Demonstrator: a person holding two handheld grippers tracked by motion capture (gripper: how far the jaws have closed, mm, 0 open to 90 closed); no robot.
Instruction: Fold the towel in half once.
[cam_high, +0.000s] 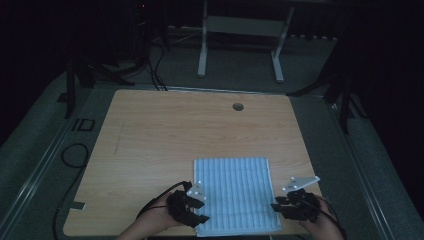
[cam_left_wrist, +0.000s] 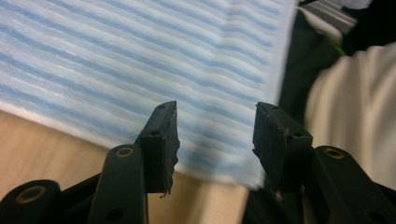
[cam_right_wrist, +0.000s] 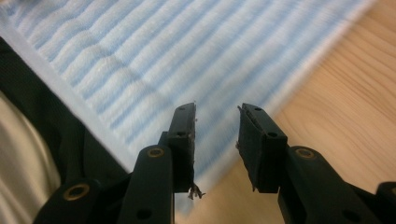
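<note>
A blue-and-white striped cloth (cam_high: 235, 192) lies flat on the wooden table (cam_high: 165, 130), its near edge at the table's front edge. My left gripper (cam_high: 201, 210) sits at the cloth's near left corner, and my right gripper (cam_high: 276, 206) at the near right corner. In the left gripper view the left gripper (cam_left_wrist: 215, 135) stands open, with the cloth (cam_left_wrist: 140, 60) lying under the gap and nothing pinched. In the right gripper view the right gripper (cam_right_wrist: 217, 135) is open too, and the cloth's (cam_right_wrist: 163, 56) corner lies beneath the gap.
A round cable hole (cam_high: 238, 106) is in the table's far side. Black cables (cam_high: 75, 155) lie on the floor at the left. A white desk frame (cam_high: 240, 45) stands beyond the table. The person's light clothing (cam_left_wrist: 355, 102) is close behind the front edge.
</note>
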